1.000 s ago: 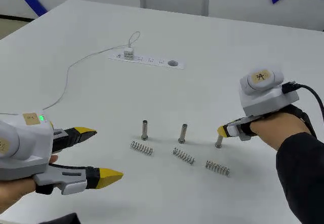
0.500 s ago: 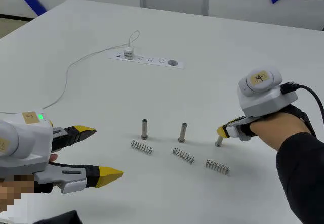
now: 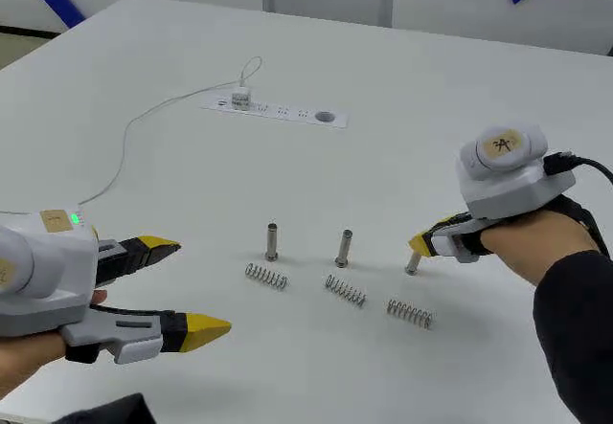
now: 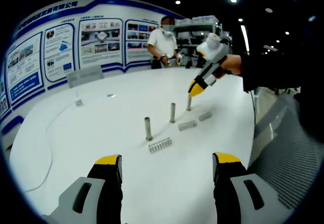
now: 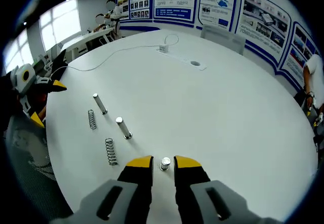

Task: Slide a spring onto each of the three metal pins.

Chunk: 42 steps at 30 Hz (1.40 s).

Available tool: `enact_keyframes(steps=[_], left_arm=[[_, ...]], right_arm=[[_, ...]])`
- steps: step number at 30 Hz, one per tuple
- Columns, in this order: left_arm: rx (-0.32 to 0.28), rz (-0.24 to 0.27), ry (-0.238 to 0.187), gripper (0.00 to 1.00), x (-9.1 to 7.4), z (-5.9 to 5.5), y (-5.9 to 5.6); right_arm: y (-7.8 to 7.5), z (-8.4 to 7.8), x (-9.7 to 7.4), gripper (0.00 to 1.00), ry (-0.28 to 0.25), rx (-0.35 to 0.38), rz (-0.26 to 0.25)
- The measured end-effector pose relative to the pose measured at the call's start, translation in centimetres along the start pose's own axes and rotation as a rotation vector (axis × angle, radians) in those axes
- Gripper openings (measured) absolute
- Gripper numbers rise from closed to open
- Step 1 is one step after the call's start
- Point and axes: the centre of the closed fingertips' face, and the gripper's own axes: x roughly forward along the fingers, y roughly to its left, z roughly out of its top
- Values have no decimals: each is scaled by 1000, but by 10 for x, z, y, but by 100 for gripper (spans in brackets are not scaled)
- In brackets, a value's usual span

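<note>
**Right tool's jaws straddle the end pin; all three springs lie loose**

The right tool [image 5: 163,162] is tipped down toward the white surface [image 3: 402,108]. Its yellow-tipped jaws are narrowly parted, and the round head of the end pin [image 3: 413,264] sits in the gap between them. In the right gripper view a sliver of surface shows on either side of that head, so the jaws look just clear of the pin rather than clamped on it.

Off to the left of the right tool's jaws, the middle pin [image 3: 344,249] and then the far pin [image 3: 272,242] stand upright in a row, each apart from the next. One spring lies flat on the surface just beside each pin, on the person's side of the row. These are the end spring [image 3: 410,313], the middle spring [image 3: 345,291] and the far spring [image 3: 266,276]. None of them is on a pin.

The left tool [image 4: 167,158] is held level with its jaws spread wide and nothing between them. The row of pins runs away ahead of its jaws, well apart from them. The far pin and far spring are the ones closest to it, and the right tool is at the other end of the row.

Beyond the pins, well away from both tools, a white power strip [image 3: 278,113] lies on the surface.
</note>
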Motion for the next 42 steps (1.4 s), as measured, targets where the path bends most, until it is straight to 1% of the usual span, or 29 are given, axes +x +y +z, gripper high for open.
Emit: enact_keyframes(steps=[8, 13, 17, 21, 24, 25, 31, 33, 36, 42], left_arm=[[1, -1, 3, 74, 0, -1, 0], [1, -1, 5, 74, 0, -1, 0], [0, -1, 5, 74, 0, -1, 0], [2, -3, 7, 74, 0, -1, -1], [1, -1, 7, 74, 0, -1, 0], [1, -1, 7, 74, 0, -1, 0], [2, -3, 10, 74, 0, -1, -1], [2, -4, 10, 74, 0, -1, -1], [1, -3, 11, 74, 0, -1, -1], [0, -5, 13, 74, 0, -2, -1]], right_arm=[[4, -4, -10, 18, -36, 0, 13], [7, -12, -15, 18, -45, -6, 30], [13, -18, -17, 18, -53, -19, 60], [19, -28, -16, 18, -58, -61, 99], [23, -37, -15, 19, -55, -73, 129], [26, -42, -15, 19, -47, -83, 141], [37, -57, -11, 19, -29, -162, 209], [41, -63, -9, 19, -12, -187, 230], [44, -68, -5, 19, -2, -214, 250], [44, -75, 1, 18, 25, -273, 259]])
